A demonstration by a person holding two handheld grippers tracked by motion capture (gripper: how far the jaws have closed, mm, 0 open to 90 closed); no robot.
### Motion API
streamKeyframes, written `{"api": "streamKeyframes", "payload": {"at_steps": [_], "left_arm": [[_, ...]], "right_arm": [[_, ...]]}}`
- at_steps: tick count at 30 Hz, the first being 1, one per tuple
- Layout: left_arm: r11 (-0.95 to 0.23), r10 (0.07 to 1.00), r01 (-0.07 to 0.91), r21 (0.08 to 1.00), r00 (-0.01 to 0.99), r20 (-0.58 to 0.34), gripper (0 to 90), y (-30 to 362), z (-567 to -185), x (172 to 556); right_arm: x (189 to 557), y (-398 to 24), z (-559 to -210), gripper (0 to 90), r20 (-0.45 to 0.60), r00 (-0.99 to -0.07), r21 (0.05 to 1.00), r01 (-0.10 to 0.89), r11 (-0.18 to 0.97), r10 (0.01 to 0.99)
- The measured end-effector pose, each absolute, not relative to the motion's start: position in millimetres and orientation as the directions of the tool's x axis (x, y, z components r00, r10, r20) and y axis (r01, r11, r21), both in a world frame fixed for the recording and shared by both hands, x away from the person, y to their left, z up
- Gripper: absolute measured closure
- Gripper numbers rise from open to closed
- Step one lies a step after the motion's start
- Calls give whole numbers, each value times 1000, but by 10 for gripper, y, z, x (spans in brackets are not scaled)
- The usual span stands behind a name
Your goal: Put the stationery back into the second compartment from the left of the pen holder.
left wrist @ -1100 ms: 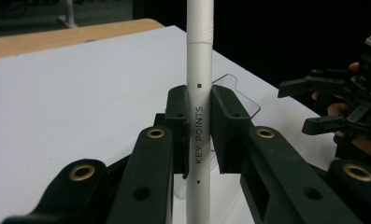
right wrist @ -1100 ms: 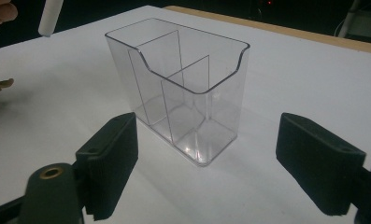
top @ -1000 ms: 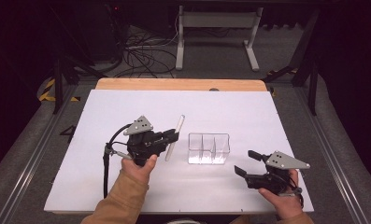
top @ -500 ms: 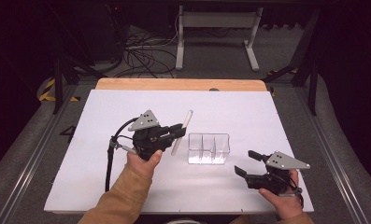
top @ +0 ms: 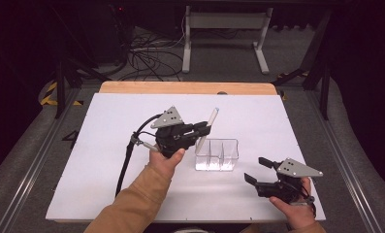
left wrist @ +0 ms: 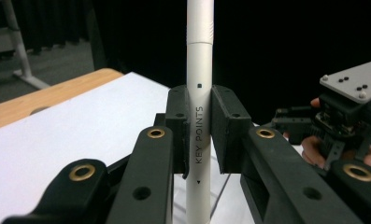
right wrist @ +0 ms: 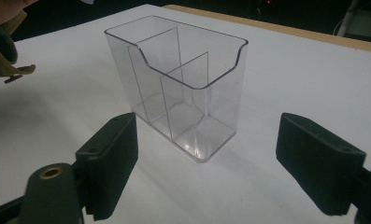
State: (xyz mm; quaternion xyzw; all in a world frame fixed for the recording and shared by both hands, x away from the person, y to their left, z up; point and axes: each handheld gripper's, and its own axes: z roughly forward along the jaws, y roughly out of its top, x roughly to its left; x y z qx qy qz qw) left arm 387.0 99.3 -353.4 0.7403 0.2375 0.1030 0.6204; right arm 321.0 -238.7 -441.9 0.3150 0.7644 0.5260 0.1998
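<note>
My left gripper (top: 203, 129) is shut on a white pen (top: 210, 121), held above the table just left of a clear plastic organiser (top: 217, 154) with dividers. In the left gripper view the pen (left wrist: 199, 93) stands upright between the pads (left wrist: 179, 126), printed "KEY POINTS", and my gripper there (left wrist: 199, 130) is clamped on its barrel. My right gripper (top: 258, 170) rests open near the table's front right, pointing at the organiser. Seen from the right gripper view, the organiser (right wrist: 183, 88) stands empty ahead of the wide-open right gripper (right wrist: 206, 158).
The white table top (top: 107, 145) has a wooden strip (top: 180, 88) along its far edge. Beyond it lie cables (top: 146, 56) and a metal stand (top: 224, 29) on the floor. The left gripper's cable (top: 124, 162) trails over the table.
My left gripper has carried the pen to the right and slightly up, closer to the organiser's left side. The right gripper has stayed where it was.
</note>
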Motion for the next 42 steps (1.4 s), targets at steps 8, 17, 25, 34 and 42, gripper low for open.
{"api": "streamKeyframes", "payload": {"at_steps": [8, 17, 25, 34, 42], "left_arm": [[-102, 463, 204, 974, 876, -136, 787, 785, -3626, 3964], [-81, 446, 190, 978, 885, -135, 787, 628, -3750, 4039], [-95, 436, 198, 976, 889, -138, 787, 571, -3818, 4053], [-135, 433, 192, 972, 894, -116, 786, 566, -3928, 4049], [-148, 447, 185, 971, 889, -102, 673, 567, -3980, 3996]], "right_arm": [[3207, -2388, -4426, 215, 24, -724, 930, 270, 251, 690], [3209, -2385, -4435, 215, 22, -725, 928, 270, 255, 688], [3208, -2382, -4438, 215, 19, -728, 929, 266, 257, 685], [3206, -2381, -4436, 215, 19, -729, 929, 265, 257, 684], [3208, -2377, -4435, 212, 18, -730, 930, 264, 258, 683]]}}
